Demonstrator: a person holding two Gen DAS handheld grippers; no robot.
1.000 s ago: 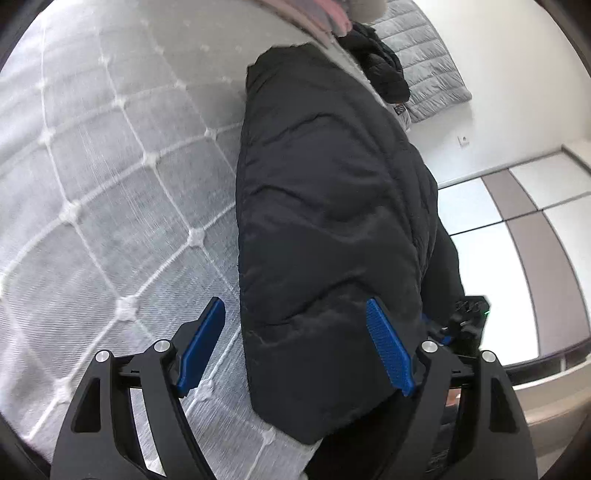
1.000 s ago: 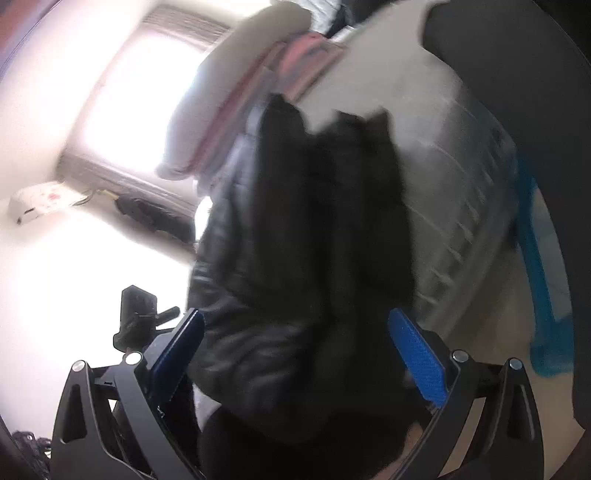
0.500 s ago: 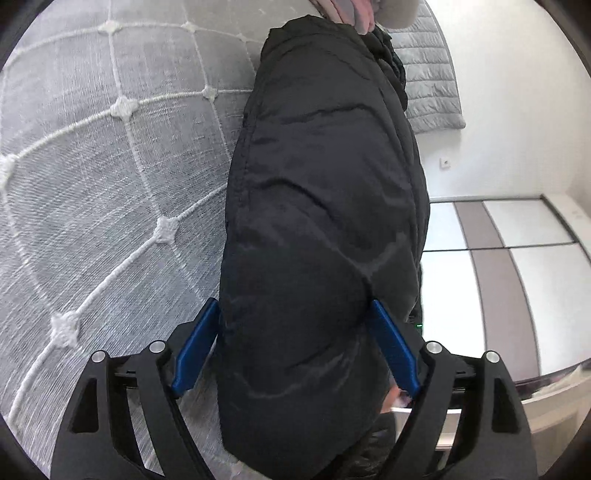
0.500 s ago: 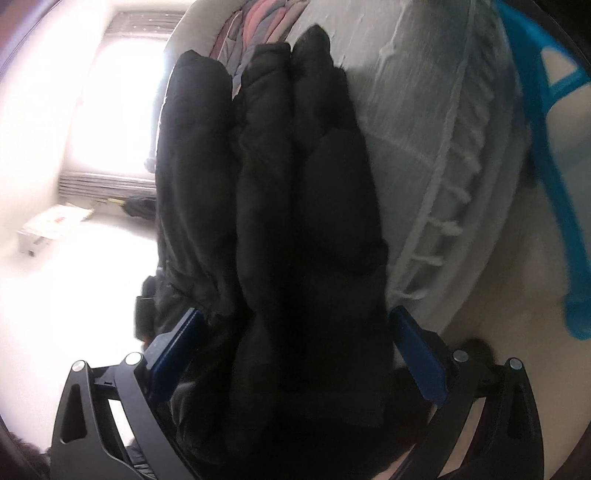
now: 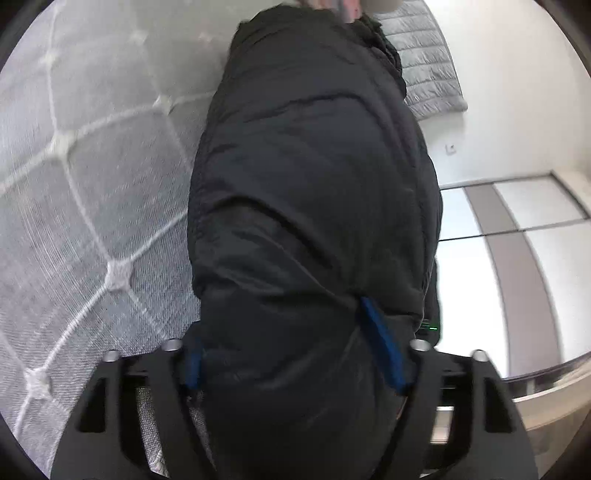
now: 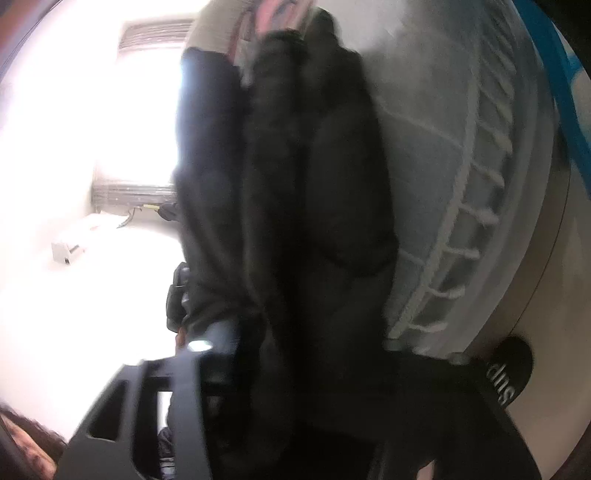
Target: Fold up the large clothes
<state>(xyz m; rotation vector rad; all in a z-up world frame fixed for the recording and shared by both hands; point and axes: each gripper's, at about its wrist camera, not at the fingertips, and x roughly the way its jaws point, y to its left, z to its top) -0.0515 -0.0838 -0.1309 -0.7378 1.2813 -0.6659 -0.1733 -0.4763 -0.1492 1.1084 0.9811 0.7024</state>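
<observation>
A black puffer jacket (image 5: 314, 192) lies folded lengthwise along the edge of a grey quilted bed (image 5: 92, 206). My left gripper (image 5: 286, 354) straddles its near end, jaws closing, and the blue pads (image 5: 380, 347) dig into the fabric, which bulges between them. In the blurred right wrist view the same jacket (image 6: 295, 184) shows as stacked dark layers hanging off the bed's side (image 6: 461, 166). My right gripper (image 6: 306, 350) is closing on these layers. Its pads are buried in the cloth and hidden.
A pink striped cloth (image 5: 343, 5) and a grey quilt (image 5: 428, 62) lie at the bed's far end. Wardrobe doors (image 5: 517, 266) stand to the right. A blue plastic frame (image 6: 561, 74) lies on the bed. A bright window (image 6: 129, 110) faces the right gripper.
Both grippers moved in over the jacket's near end and their jaws closed from wide apart onto the fabric. The right gripper dropped lower and rolled.
</observation>
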